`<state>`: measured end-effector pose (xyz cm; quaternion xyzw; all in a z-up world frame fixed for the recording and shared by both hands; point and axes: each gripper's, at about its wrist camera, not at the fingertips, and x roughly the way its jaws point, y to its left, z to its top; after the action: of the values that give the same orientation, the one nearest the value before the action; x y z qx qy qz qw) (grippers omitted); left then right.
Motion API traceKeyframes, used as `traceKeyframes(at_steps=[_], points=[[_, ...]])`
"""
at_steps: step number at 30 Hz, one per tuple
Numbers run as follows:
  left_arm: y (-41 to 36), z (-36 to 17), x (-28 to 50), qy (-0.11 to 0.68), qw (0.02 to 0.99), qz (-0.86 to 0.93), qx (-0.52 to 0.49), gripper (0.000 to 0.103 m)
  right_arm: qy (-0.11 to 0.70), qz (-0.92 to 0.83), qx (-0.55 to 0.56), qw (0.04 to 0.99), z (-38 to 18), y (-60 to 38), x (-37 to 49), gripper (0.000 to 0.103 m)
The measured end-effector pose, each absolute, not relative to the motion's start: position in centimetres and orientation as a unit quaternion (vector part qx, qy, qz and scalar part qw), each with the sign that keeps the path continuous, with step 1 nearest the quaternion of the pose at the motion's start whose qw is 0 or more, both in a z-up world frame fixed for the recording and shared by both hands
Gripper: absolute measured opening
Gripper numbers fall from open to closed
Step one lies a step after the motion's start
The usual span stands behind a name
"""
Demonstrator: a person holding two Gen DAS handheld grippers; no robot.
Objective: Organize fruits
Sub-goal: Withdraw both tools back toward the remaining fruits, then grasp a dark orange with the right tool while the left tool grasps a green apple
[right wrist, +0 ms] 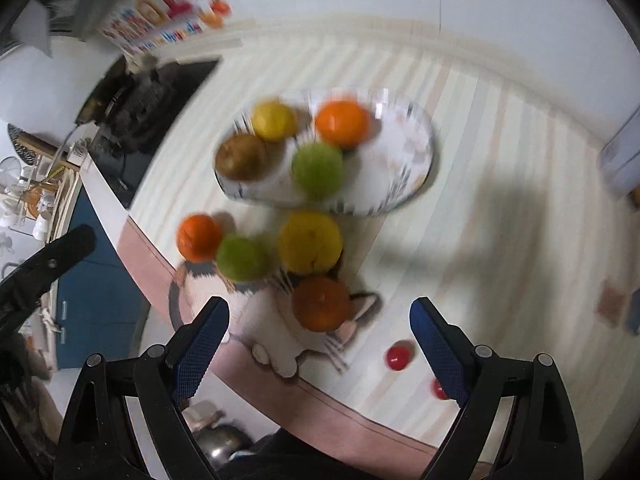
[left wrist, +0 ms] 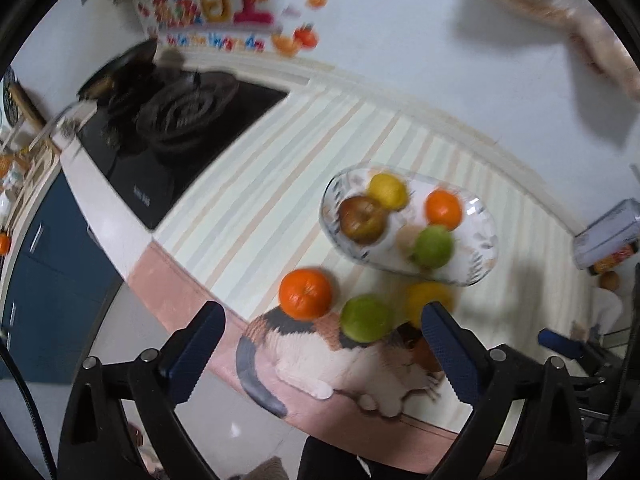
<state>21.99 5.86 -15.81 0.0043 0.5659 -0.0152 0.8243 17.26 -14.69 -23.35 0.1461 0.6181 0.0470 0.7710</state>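
Left tongs (left wrist: pixel 320 340) are wide open w/ nothing in them. The blue pads (left wrist: pixel 196 344) touch no fruit. Between them, lower down, sit an orange (left wrist: pixel 305 293) and a green fruit (left wrist: pixel 367 318), side by side on the mat. A yellow fruit (left wrist: pixel 428 298) is just behind the right pad and partly hidden by it.

Right tongs (right wrist: pixel 320 344) are wide open too, holding nothing. A darker orange (right wrist: pixel 322 303) lies between the pads but apart from both. Two small red fruits sit near the right pad; one (right wrist: pixel 398 355) shows whole, the other (right wrist: pixel 439 389) is half hidden behind the pad.

The glass dish (right wrist: pixel 424 140) sits farther back on the striped mat (left wrist: pixel 248 200). In it: a yellow fruit, an orange, a green fruit & a brown one (left wrist: pixel 363 220). The loose fruits lie in front of the dish, near the cat picture (left wrist: pixel 344 364) on the mat.

Hard to see: both views are blurry, esp. the right one. The stove (left wrist: pixel 176 120) at the back left is smeared. A clear box (left wrist: pixel 608 232) at the right edge is cut off. A blurry arm (left wrist: pixel 592 40) shows at top right of the left view.
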Motion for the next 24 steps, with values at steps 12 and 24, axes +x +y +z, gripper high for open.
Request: traceKeyframes(at_steps=[12, 24], points=[[3.8, -25.7, 24.2, 0.651, 0.758, -0.044, 0.013, 0.1, 0.68, 0.054, 0.16, 0.713, -35.5, -12.0, 18.9, 0.059], [-1.0, -30.7, 25.2, 0.676, 0.721, -0.113, 0.1, 0.074, 0.68, 0.025, 0.145, 0.718, -35.9, -14.9, 17.2, 0.059]])
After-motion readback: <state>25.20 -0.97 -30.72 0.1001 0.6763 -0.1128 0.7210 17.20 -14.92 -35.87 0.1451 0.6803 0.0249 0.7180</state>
